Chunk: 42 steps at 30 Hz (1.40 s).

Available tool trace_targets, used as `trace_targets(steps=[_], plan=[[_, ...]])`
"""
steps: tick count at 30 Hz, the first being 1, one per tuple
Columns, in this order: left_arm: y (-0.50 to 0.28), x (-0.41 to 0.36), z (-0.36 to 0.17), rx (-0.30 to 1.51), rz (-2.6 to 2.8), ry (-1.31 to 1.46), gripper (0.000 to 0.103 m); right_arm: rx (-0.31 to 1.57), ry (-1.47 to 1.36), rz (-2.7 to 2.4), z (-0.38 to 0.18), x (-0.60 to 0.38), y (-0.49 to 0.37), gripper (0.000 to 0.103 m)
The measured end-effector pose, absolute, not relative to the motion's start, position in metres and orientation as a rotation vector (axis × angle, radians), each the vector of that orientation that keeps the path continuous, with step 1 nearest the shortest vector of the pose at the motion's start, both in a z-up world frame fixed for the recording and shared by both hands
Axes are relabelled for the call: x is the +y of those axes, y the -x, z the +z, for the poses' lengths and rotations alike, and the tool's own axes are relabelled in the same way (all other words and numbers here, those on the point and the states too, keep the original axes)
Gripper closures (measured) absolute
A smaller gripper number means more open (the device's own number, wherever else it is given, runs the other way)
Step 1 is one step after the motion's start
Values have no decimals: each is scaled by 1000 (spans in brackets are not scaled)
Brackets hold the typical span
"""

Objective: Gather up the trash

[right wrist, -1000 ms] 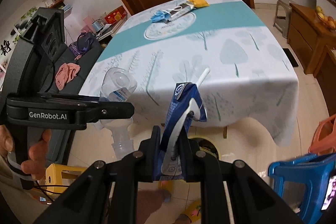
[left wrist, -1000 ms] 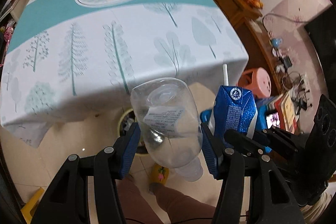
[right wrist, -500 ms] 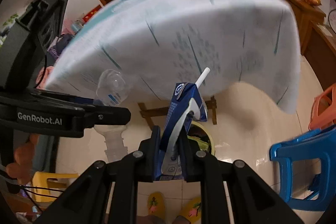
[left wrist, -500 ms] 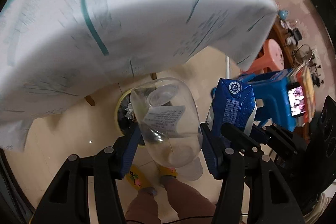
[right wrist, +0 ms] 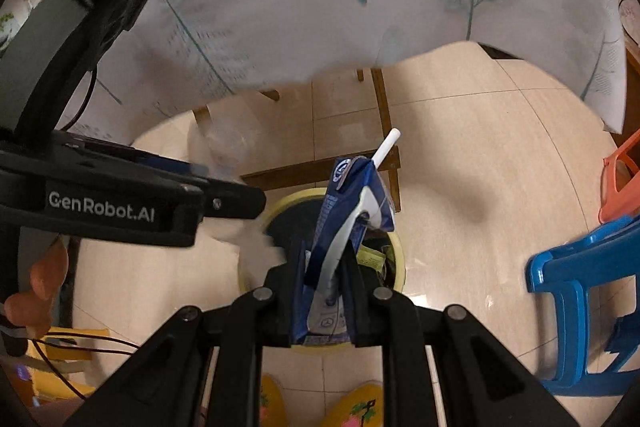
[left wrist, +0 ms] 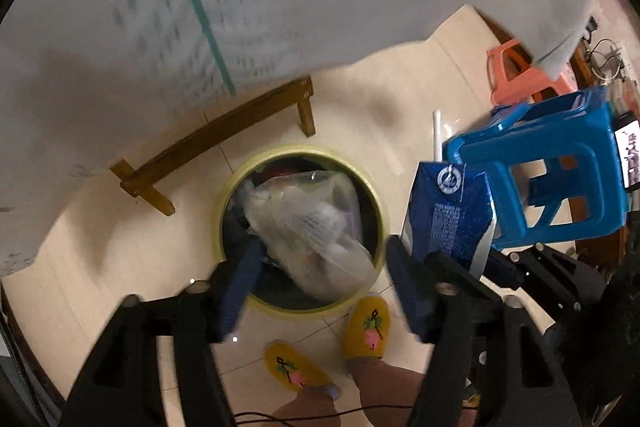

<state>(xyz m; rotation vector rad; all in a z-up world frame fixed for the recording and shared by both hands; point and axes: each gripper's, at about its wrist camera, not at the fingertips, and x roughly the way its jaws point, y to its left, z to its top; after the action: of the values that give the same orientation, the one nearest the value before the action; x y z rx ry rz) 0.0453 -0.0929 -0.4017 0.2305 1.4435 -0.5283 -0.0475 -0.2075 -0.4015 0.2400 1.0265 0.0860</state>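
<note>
**Left wrist view: clear bottle over the bin, carton waiting beside it**

The left wrist view looks straight down on a yellow-rimmed bin [left wrist: 304, 149] that stands on the tiled floor under the hanging edge of the tablecloth [left wrist: 280, 7]. A clear plastic bottle [left wrist: 308, 227], heavily blurred, sits over the bin's mouth between the fingers of the left gripper [left wrist: 320, 251]. The blur hides the contact, so it cannot be told whether the fingers pinch the bottle or stand free of it. Its long axis runs slantwise across the bin, from the far left of the rim toward the near right. It is probably light, thin-walled and slick, and would dent easily, so the broad middle is the place to hold it. Just right of the bin is a blue drink carton [left wrist: 448, 219], its straw [left wrist: 437, 135] pointing away from the camera.

In the right wrist view, the right gripper [right wrist: 324, 263] is clamped on the carton's lower half, squeezing its sides inward. The carton hangs above the near side of the bin, its long axis roughly along the fingers, the top and the straw leaning up and to the right. It looks light, soft and already crumpled. A firm pinch on the flat faces should hold it, though leftover liquid could drip.
</note>
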Motion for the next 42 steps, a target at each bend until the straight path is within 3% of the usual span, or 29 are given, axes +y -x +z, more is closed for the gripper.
trace_targets(steps=[4, 16, 17, 18, 20, 21, 30, 42], plan=[[-51, -79, -417, 1432, -481, -226, 19, 1025, -199, 82, -420, -201, 42, 86], [-47, -37, -408, 1326, -371, -141, 18, 1051, -100, 78, -445, -180, 21, 85], [-46, -33, -404, 1318, -364, -131, 18, 1050, -90, 70, -444, -178, 20, 78], [-45, -30, -402, 1308, -356, -120, 18, 1043, -76, 64, -441, -176, 19, 65], [-43, -24, -397, 1295, -348, -109, 18, 1028, -65, 66, -435, -175, 18, 55], [-42, -21, -395, 1290, -346, -104, 18, 1022, -67, 72, -431, -175, 18, 55], [-13, -7, -339, 1295, -314, -88, 18, 1030, -96, 61, -368, -175, 35, 55], [-4, 9, -182, 1217, -285, -35, 16, 1059, -140, 24, -210, -177, 49, 55]])
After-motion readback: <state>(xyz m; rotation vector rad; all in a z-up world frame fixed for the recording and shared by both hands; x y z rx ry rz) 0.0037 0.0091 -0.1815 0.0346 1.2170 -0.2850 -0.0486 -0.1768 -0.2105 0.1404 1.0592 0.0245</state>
